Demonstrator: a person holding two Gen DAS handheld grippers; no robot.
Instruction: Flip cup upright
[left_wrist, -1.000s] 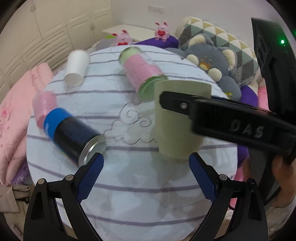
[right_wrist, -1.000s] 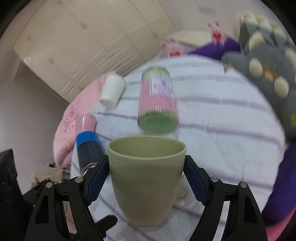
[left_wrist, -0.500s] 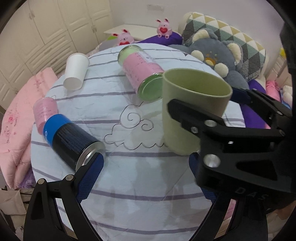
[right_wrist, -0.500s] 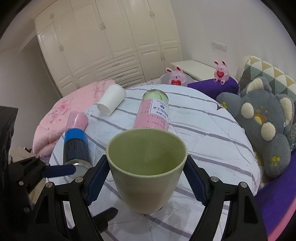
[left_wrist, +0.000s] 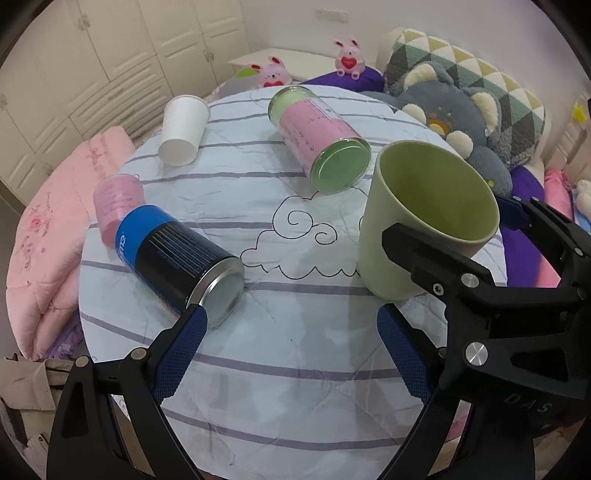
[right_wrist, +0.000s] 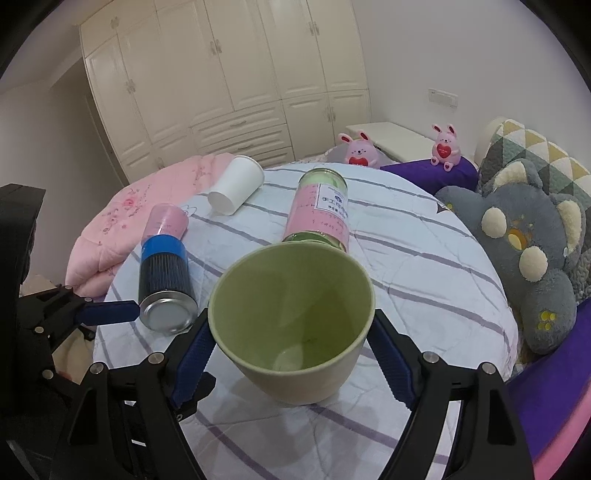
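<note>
A pale green cup (right_wrist: 291, 321) stands mouth up between the blue pads of my right gripper (right_wrist: 291, 354), which is shut on it. In the left wrist view the cup (left_wrist: 417, 221) is at the right of the round table, its base on or just above the cloth. My left gripper (left_wrist: 291, 332) is open and empty, low over the table's near side, its left finger (left_wrist: 181, 350) close to the end of a lying blue and black can (left_wrist: 177, 258).
A pink-labelled glass jar (left_wrist: 321, 136), a white paper cup (left_wrist: 183, 129) and a small pink cup (left_wrist: 116, 199) lie on the striped tablecloth (left_wrist: 295, 387). A grey plush bear (right_wrist: 528, 240) and pillows flank the right; pink bedding (right_wrist: 147, 206) lies left.
My right gripper has swung round with the cup, bringing its mouth up and lowering it towards the cloth. My left gripper has barely moved.
</note>
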